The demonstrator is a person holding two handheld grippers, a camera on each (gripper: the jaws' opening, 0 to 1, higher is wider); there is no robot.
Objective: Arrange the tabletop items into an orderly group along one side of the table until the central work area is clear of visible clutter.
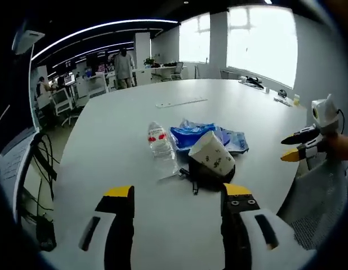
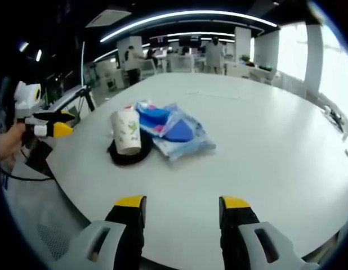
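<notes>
A white paper cup point(image 1: 212, 153) with a green print leans on a black coiled item point(image 1: 206, 175) near the table's near edge. Behind them lie blue plastic packets point(image 1: 203, 135) and a small clear water bottle point(image 1: 159, 140) on its side. My left gripper point(image 1: 179, 198) hovers open just short of the cup. The right gripper point(image 1: 293, 148) enters from the right, off the table edge. In the right gripper view the cup point(image 2: 126, 131), the black item point(image 2: 129, 155) and the packets point(image 2: 173, 129) sit left of centre, my right gripper point(image 2: 182, 203) stands open, and the left gripper point(image 2: 49, 125) shows at far left.
A large white table point(image 1: 129, 118) stretches away, with a long flat ruler-like strip point(image 1: 182, 102) farther back and small items point(image 1: 254, 82) at the far right edge. Office desks, chairs and people stand beyond. Cables point(image 1: 43, 163) hang at the left.
</notes>
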